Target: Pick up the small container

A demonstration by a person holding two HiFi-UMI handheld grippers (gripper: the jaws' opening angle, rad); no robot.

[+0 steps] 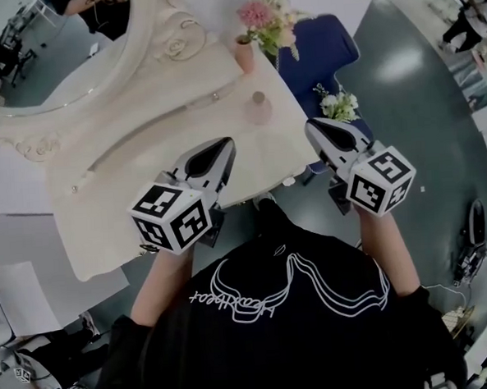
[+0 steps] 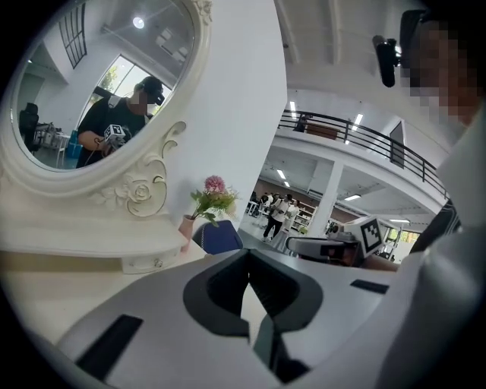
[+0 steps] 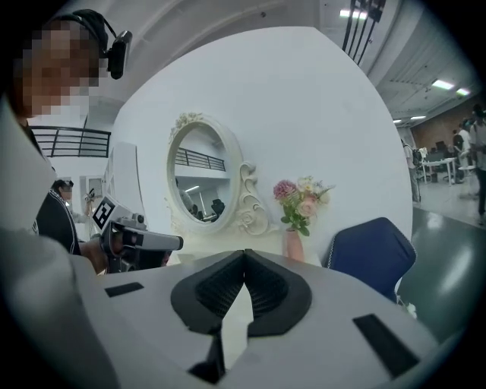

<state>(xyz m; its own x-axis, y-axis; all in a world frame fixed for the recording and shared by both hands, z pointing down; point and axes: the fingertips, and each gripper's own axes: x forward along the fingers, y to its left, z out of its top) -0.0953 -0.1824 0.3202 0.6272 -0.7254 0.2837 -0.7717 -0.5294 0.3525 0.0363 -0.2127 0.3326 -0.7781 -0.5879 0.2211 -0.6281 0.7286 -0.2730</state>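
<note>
Holding my left claw (image 1: 221,146) and right claw (image 1: 315,128) clenched, empty, at the near edge of the bench (image 1: 144,183); small container (image 1: 259,108) sits by its right edge.

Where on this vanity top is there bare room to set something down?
The cream tabletop is bare across its front, from the left edge to the left gripper, and between that gripper and the small pinkish container. The back right corner is crowded: container and pink flower vase stand close together.
</note>
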